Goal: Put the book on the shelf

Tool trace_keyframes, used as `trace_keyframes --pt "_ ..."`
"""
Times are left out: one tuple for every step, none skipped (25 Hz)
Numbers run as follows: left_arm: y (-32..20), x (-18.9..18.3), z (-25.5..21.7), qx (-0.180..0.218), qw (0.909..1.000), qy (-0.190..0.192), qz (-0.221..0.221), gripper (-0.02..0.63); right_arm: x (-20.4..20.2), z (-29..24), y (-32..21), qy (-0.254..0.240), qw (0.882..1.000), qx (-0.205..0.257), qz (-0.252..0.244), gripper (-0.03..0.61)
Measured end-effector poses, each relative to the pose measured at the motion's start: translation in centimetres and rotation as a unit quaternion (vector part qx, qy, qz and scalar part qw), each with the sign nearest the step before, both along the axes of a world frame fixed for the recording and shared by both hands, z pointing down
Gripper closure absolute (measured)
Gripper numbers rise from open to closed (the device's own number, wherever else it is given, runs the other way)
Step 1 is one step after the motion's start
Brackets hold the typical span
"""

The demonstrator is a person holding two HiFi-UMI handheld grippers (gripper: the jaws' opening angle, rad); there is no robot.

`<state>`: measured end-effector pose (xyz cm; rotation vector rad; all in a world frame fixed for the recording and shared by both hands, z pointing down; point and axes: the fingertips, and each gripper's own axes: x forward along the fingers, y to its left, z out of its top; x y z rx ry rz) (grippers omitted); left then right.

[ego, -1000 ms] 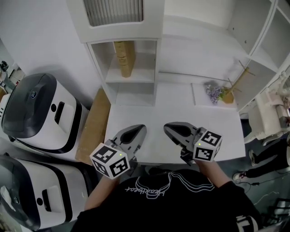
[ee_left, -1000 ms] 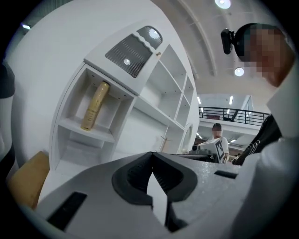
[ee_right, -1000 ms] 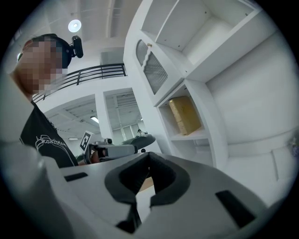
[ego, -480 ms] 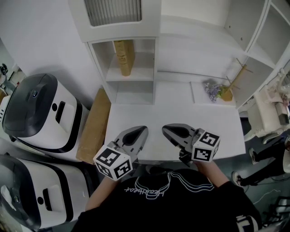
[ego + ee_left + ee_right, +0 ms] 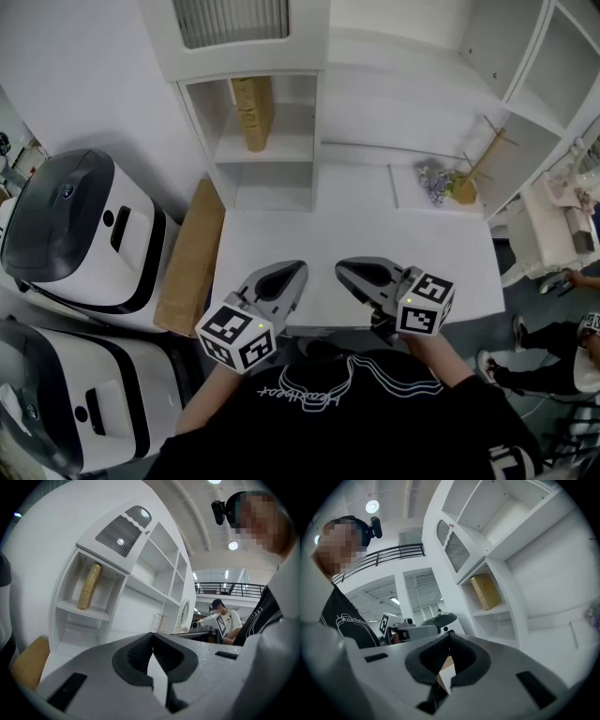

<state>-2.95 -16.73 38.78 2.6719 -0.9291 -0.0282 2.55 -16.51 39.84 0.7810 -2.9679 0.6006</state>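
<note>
The book (image 5: 251, 112) is a plain tan volume, with no print that I can make out. It stands on end, leaning slightly, in the upper open compartment of the white shelf (image 5: 287, 142). It sits towards that compartment's left side, resting on the board. The compartment below it holds nothing.

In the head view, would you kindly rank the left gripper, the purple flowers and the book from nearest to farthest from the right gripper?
From the right gripper:
1. left gripper, just alongside on its left, both low in the view.
2. purple flowers, back and to the right.
3. book, back left, standing upright on the shelf.
</note>
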Motion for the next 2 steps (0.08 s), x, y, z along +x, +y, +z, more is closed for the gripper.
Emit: trace_keyframes --pt "0.17 0.06 0.05 -0.001 1.0000 -0.001 0.001 0.611 0.01 0.06 0.17 0.001 1.000 -0.001 0.000 0.572" --pt "0.34 0.12 0.11 -0.001 1.0000 -0.001 0.002 0.611 0.01 0.12 0.34 0.002 1.000 -0.001 0.000 0.572"
